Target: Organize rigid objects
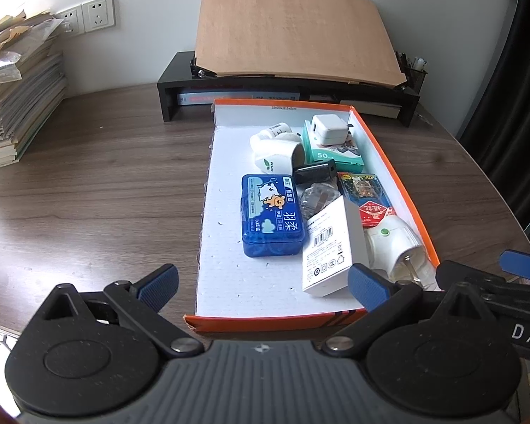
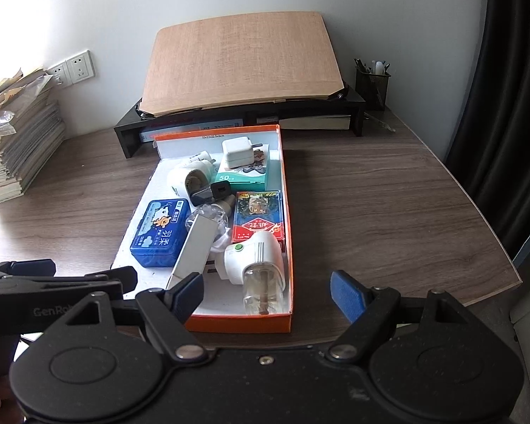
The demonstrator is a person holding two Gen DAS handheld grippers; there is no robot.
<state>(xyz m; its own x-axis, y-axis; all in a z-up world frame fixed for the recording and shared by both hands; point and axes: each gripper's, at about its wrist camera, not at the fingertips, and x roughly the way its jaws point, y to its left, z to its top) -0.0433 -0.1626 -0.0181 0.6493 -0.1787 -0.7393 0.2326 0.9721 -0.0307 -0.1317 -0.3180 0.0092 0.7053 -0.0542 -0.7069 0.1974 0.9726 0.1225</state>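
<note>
Dark wood-grain desk (image 2: pixel 388 212) fills the scene, with a tilted tan board on a black riser (image 2: pixel 243 67) at the back and a stack of books and papers (image 1: pixel 17 99) to the left. In the middle lies a shallow orange cardboard box with a white floor (image 1: pixel 229 275); every small item in sight rests inside it, none on the bare desk. They crowd its right half in a loose heap, some overlapping, while the left strip is bare. That fits either a gathering already finished or a jumble waiting to be sorted; which one cannot be told.

Inside, from larger to smaller: a white rectangular carton with a barcode (image 1: pixel 327 251) leaning across its neighbours, a blue plastic case with a cartoon lid (image 1: pixel 272 213), a teal tissue-style box (image 1: pixel 332 153), a white plug-in vaporiser with a clear bottle (image 2: pixel 258 265) at the near right corner, a red and blue card pack (image 2: pixel 258 217), a white roll-shaped item (image 1: pixel 275 155), a white cube charger (image 2: pixel 236 152) atop the teal box, and a small black adapter (image 1: pixel 316 171).

Both tools hover at the box's near end, holding nothing: the left gripper (image 1: pixel 263 284) with blue pads spread wide, the right gripper (image 2: pixel 266 291) likewise parted.
</note>
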